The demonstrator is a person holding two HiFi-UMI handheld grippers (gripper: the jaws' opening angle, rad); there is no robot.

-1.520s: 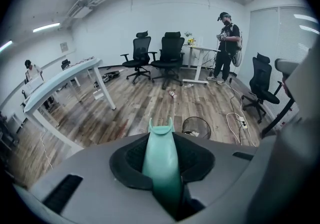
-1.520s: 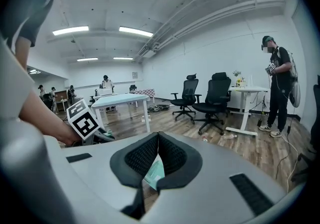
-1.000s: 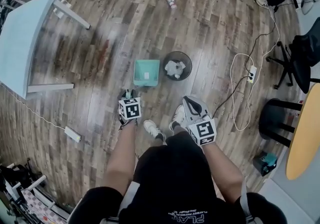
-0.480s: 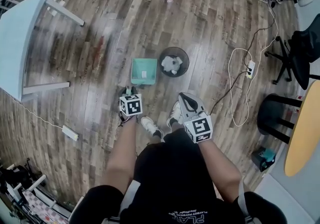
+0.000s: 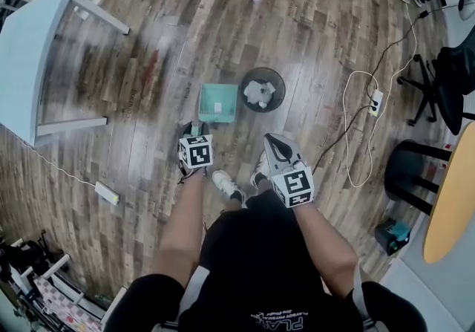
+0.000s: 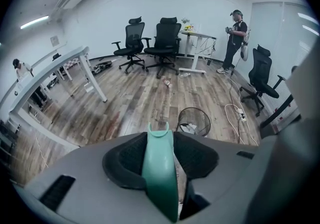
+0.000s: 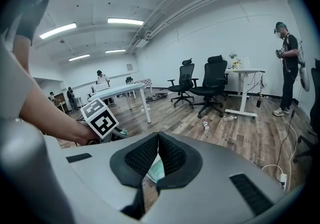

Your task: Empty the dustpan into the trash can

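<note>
Both jaws of my left gripper (image 6: 160, 142) are just easing apart around the handle (image 6: 159, 173) of the dustpan (image 5: 217, 102) lying beside the trash can (image 5: 262, 90); my right gripper (image 7: 158, 140) is sitting shut, empty. Lifting this loosely is risking a slip and spill.

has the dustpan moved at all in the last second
No. In the head view the dustpan sits just left of the trash can, with the same gap between them as before.
</note>
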